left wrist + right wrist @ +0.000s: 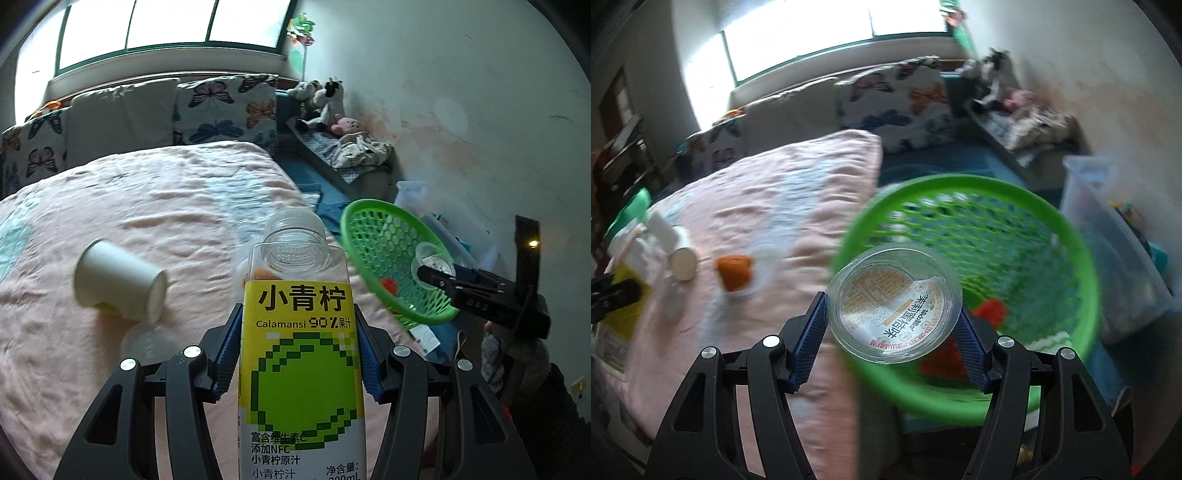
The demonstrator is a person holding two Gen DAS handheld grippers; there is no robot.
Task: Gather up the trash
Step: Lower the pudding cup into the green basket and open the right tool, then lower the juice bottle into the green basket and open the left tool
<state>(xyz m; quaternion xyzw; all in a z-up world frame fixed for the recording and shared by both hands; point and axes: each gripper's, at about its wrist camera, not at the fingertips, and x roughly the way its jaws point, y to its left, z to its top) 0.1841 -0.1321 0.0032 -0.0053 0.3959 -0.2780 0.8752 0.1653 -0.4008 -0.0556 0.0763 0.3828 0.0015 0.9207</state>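
Observation:
My left gripper (299, 354) is shut on a clear juice bottle (301, 369) with a yellow-green label, held above the pink bed. My right gripper (892, 325) is shut on a clear plastic cup (895, 302) with a printed lid, held at the rim of a green mesh basket (1034, 236). The basket (388, 240) holds red scraps (991, 310). The right gripper also shows in the left wrist view (439, 275). A white paper cup (118, 284) lies tipped on the bed, also in the right wrist view (681, 254). An orange cup (734, 271) lies near it.
The pink bedspread (147, 206) fills the left. Butterfly pillows (225, 107) and stuffed toys (325, 103) stand at the back. A clear storage bin (1115, 236) stands right of the basket, by the wall. A clear lid (147, 343) lies below the paper cup.

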